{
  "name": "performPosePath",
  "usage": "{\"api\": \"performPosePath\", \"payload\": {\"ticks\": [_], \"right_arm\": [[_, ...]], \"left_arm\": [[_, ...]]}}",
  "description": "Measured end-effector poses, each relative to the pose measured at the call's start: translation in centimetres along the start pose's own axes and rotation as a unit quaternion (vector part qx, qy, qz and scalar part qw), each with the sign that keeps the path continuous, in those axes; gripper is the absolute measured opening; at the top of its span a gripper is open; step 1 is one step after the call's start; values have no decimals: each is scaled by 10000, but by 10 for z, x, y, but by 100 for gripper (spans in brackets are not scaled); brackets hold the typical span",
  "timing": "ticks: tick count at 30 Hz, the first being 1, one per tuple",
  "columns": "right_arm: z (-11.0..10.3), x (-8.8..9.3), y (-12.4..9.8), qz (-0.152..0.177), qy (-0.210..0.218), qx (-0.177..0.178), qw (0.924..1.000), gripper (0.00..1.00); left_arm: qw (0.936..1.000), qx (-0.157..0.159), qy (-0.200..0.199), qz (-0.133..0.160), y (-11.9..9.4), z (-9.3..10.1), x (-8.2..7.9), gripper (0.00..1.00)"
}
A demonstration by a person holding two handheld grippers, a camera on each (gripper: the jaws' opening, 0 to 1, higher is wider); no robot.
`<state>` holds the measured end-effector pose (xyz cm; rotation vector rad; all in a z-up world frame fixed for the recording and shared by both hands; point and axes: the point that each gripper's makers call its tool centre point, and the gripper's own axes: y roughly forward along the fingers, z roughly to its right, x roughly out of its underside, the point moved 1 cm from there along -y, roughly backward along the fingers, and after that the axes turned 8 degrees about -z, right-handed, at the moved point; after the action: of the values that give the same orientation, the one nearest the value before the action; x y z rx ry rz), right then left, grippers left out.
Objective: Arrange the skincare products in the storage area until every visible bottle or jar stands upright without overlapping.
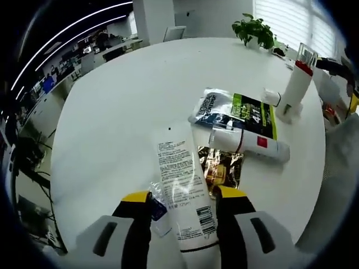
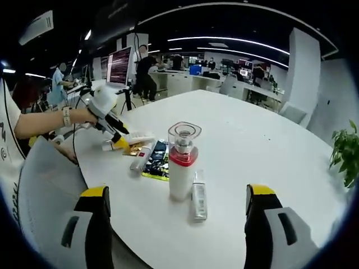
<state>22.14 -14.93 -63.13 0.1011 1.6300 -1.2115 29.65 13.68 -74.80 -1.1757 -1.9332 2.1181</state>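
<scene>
With the left claw (image 1: pixel 184 196) clamped on the white tube (image 1: pixel 182 188) at lower centre, tilt it upright; right claw (image 2: pixel 176 193) gapes empty.

Table: round white top (image 1: pixel 123 106); potted plant (image 1: pixel 255 29) at its far edge
Window: blinds (image 1: pixel 291 22)
Ceiling: dark, curved light strips (image 2: pixel 224 40)
Background: office desks (image 2: pixel 185 78), monitor (image 2: pixel 119 65)
</scene>
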Motion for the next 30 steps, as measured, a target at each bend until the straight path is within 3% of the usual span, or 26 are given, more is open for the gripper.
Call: {"api": "performPosePath", "payload": {"ticks": [7, 18, 30], "right_arm": [[-1, 0, -2, 29, 60, -19, 10000, 100], [-11, 6, -3, 66, 229, -132, 9996, 100], [-15, 1, -5, 156, 268, -135, 9994, 100]], "left_arm": [[9997, 133, 63, -211, 6, 2, 0, 33], [9990, 153, 121, -414, 8, 1, 0, 33], [9990, 145, -304, -286, 8, -1, -1, 25]]}}
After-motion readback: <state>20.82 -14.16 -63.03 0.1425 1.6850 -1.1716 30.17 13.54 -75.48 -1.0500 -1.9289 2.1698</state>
